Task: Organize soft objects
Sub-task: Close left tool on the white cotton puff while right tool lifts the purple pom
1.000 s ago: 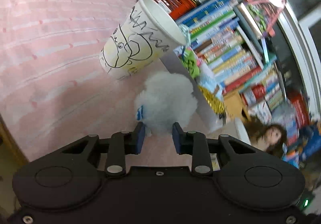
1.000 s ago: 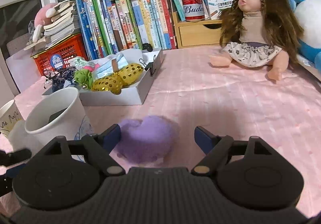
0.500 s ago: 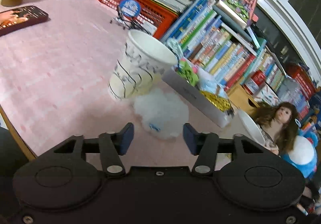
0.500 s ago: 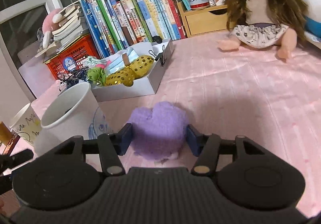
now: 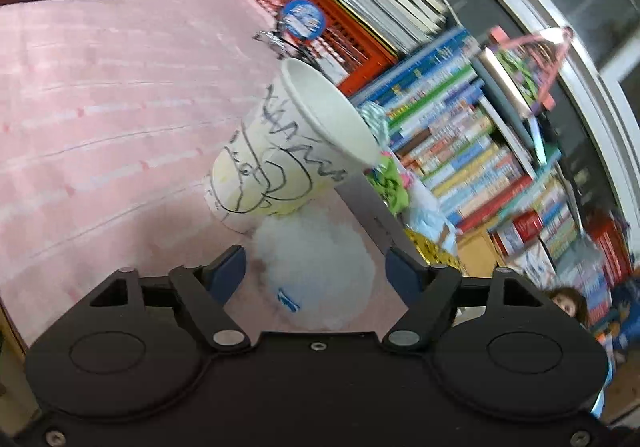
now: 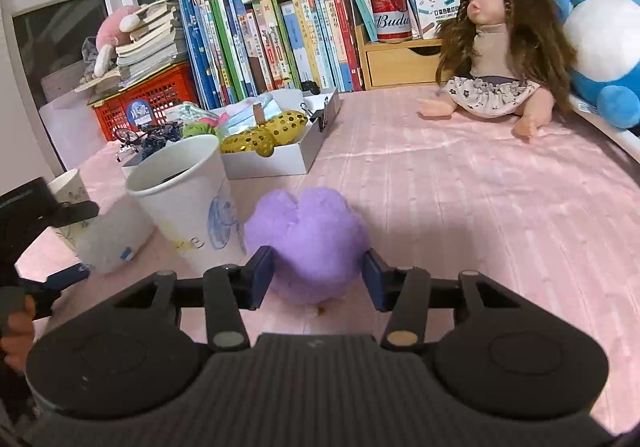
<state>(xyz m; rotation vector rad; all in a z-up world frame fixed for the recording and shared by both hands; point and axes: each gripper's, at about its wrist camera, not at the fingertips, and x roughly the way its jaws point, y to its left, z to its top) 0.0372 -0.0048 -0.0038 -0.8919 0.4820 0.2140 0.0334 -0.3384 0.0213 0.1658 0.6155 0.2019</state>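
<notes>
Pompoms: two — a purple pompom (image 6: 306,243) sat between the right claw's pads, a white pompom (image 5: 316,267) between the left claw's.
Paper cups: two — a blue-scribbled cup (image 6: 188,203) stood just left of the right claw, a black-scribbled cup (image 5: 288,151) just ahead of the left claw.
Grippers: two — the right gripper (image 6: 318,279) and the left gripper (image 5: 316,273).
Dolls: one doll (image 6: 496,59), far ahead and right of the right claw.
Beer cans: one red can (image 6: 390,13), beyond the right claw.
White boxes: one box (image 6: 288,159), ahead of the right claw.
Red crates: one crate (image 6: 148,103), far ahead to its left.
Gold perforated balls: two gold balls (image 6: 264,135), in the box.
</notes>
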